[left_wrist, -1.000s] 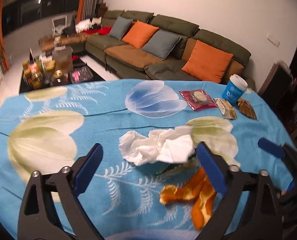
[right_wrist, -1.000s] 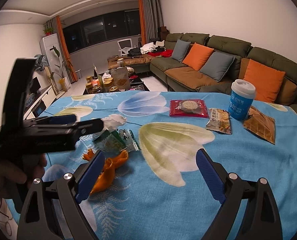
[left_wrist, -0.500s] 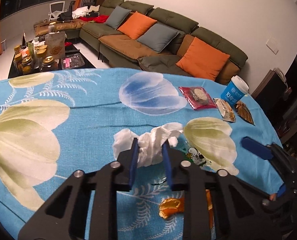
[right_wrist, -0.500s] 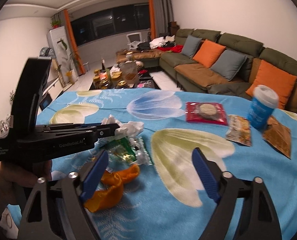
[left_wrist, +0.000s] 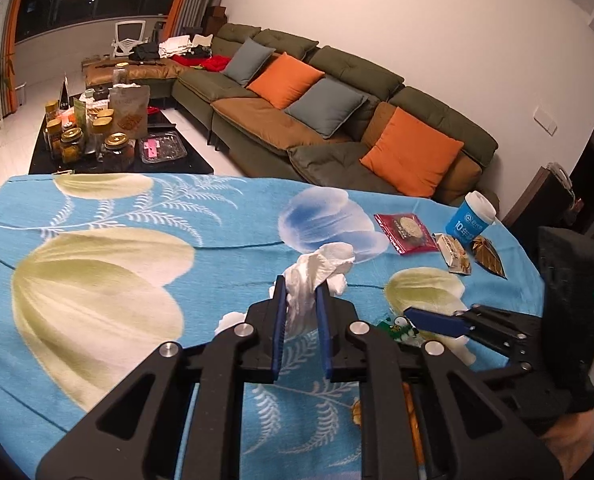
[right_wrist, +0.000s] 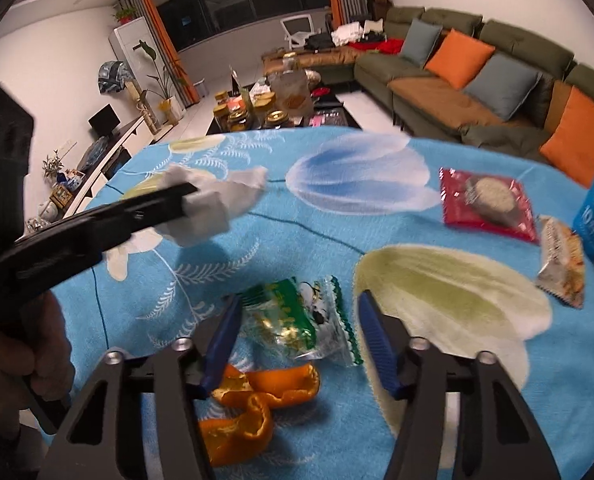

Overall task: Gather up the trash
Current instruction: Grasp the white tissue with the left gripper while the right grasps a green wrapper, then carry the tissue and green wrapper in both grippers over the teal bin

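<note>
My left gripper (left_wrist: 300, 294) is shut on a crumpled white tissue (left_wrist: 317, 270) and holds it above the blue flowered tablecloth (left_wrist: 97, 240); the tissue also shows in the right wrist view (right_wrist: 213, 196). My right gripper (right_wrist: 297, 320) is open, its jaws on either side of a green and clear candy wrapper (right_wrist: 297, 320) lying on the cloth. Orange peel (right_wrist: 253, 404) lies just below the wrapper, between the right gripper's arms. The right gripper's blue fingertip (left_wrist: 433, 318) shows in the left wrist view beside the wrapper (left_wrist: 395, 326).
A red snack packet (right_wrist: 487, 204), a small cracker packet (right_wrist: 563, 266), a brown packet (left_wrist: 487, 256) and a blue paper cup (left_wrist: 471, 220) sit at the table's far right. Beyond the table are a green sofa (left_wrist: 337, 120) and a low table with jars (left_wrist: 97, 140).
My left gripper closed on the tissue and lifted it off the cloth. My right gripper moved down and forward and narrowed around the green wrapper.
</note>
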`<state>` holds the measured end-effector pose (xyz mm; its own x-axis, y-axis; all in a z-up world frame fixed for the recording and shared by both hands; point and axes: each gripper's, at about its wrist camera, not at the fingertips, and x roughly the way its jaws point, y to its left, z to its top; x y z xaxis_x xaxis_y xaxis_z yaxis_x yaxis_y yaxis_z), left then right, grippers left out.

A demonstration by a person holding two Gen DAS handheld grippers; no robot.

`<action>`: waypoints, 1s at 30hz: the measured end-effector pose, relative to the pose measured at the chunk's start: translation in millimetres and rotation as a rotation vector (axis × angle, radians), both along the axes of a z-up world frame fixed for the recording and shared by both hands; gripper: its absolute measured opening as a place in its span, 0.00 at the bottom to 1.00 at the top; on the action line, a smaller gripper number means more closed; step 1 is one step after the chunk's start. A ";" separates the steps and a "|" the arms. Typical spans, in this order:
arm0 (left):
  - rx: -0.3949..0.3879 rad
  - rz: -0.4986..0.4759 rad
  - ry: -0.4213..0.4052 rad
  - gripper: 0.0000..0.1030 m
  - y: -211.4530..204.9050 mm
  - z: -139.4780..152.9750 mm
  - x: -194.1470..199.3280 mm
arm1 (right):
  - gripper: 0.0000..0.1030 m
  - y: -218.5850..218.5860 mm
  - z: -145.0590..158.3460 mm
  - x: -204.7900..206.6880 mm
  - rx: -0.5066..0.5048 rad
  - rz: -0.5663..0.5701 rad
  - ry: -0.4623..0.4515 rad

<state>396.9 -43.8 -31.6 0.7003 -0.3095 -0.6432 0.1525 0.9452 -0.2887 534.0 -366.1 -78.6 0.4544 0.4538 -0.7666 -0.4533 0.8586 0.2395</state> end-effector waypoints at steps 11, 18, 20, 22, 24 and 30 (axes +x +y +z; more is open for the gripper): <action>0.017 0.028 -0.056 0.14 17.9 22.1 -28.0 | 0.22 5.7 2.3 2.8 -0.020 0.004 0.003; 0.042 0.076 -0.102 0.14 42.5 43.0 -67.2 | 0.14 15.2 34.3 -8.7 -0.032 -0.004 -0.103; 0.048 0.094 -0.115 0.14 53.7 49.9 -82.1 | 0.14 18.5 45.6 -14.8 -0.031 0.001 -0.133; 0.058 0.116 -0.128 0.14 63.8 56.4 -96.5 | 0.14 21.7 55.4 -21.4 -0.029 0.008 -0.158; 0.065 0.141 -0.144 0.14 76.5 64.4 -115.0 | 0.14 29.0 66.9 -30.3 -0.027 0.023 -0.188; 0.094 0.218 -0.181 0.14 110.9 81.6 -164.5 | 0.14 66.3 91.4 -59.0 -0.011 0.096 -0.246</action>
